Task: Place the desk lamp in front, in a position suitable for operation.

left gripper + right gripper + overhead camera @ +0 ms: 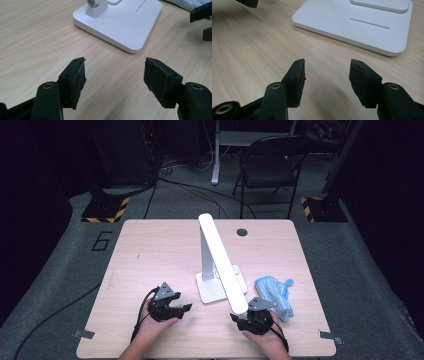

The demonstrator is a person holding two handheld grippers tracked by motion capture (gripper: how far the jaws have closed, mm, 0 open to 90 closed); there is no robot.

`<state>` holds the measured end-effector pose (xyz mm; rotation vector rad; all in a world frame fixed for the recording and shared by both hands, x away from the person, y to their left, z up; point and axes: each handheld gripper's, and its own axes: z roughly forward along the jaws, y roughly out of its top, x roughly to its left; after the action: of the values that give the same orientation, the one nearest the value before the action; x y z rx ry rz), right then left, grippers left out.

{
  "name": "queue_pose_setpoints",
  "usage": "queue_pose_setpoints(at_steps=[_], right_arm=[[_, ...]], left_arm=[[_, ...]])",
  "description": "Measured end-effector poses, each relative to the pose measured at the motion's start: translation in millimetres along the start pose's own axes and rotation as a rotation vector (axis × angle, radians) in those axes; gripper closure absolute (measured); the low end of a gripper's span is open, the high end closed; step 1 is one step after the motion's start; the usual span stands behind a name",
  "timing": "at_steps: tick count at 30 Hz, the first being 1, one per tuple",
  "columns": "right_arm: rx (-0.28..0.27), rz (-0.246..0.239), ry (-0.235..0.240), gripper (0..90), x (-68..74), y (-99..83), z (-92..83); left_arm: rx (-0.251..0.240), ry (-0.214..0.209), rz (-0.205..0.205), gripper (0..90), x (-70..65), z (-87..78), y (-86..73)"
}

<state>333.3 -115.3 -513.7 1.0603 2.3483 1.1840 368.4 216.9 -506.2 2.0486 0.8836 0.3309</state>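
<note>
A white desk lamp (215, 260) stands mid-table on a flat square base (125, 22), its long head slanting toward the front right. A crumpled blue cloth (275, 295) lies to the right of the base. My left gripper (186, 308) rests near the front edge, left of the base, open with only bare wood between its pads (78, 80). My right gripper (234, 319) sits at the front under the lamp head's tip, also open and empty; its fingers (295, 80) point at the base (362, 22).
The wooden table (150, 250) has a round cable hole (242, 232) at the back. A black folding chair (267, 165) stands beyond the far edge. Cables trail from both grippers over the front edge.
</note>
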Motion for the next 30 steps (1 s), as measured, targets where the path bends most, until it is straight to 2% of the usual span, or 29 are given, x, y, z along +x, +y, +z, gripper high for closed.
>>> queue_pose_setpoints(at_steps=[2,6,9,10,12,13,15,19,20,21,22,30], right_arm=[[0.002,-0.016,-0.002,46.0,-0.2,0.3,-1.4],[-0.009,-0.048,-0.02,46.0,3.2,1.7,-1.6],[-0.006,-0.042,-0.023,47.1,5.2,2.3,-2.2],[0.003,-0.033,-0.02,47.5,5.7,2.1,-1.6],[0.02,-0.045,-0.013,47.6,4.4,1.1,-1.2],[0.019,-0.043,-0.01,47.6,3.9,0.6,-0.3],[0.023,-0.043,-0.003,47.7,2.2,0.5,0.3],[0.024,-0.024,0.005,48.0,1.5,1.2,-0.5],[0.028,-0.015,-0.006,48.0,2.1,1.7,-1.4],[0.029,-0.006,-0.003,47.9,2.8,1.9,-1.5],[0.027,-0.01,-0.004,47.9,2.7,2.3,-1.6],[0.043,-0.01,-0.004,48.7,2.1,3.5,-2.4]], left_arm=[[0.0,-0.01,-0.015,33.6,-0.4,-1.0,-0.3],[0.0,0.004,0.009,34.8,0.1,-4.3,0.2],[-0.008,0.005,-0.003,36.1,-0.2,-5.0,0.6],[-0.008,0.005,-0.003,36.5,-0.2,-5.0,0.6],[0.004,-0.009,0.004,36.5,0.4,-3.5,1.1],[-0.001,0.0,0.007,36.5,-0.4,-2.4,0.7],[0.007,-0.009,0.009,36.7,-0.9,-2.9,0.6],[0.015,-0.013,0.006,38.6,-2.2,-4.0,0.6],[0.019,-0.016,0.004,38.6,-3.4,-5.2,0.5],[0.018,-0.012,0.016,38.6,-3.0,-5.6,0.6],[0.018,-0.015,0.006,38.6,-3.9,-5.8,0.3],[0.019,-0.014,0.015,38.9,-2.5,-6.1,1.1]])
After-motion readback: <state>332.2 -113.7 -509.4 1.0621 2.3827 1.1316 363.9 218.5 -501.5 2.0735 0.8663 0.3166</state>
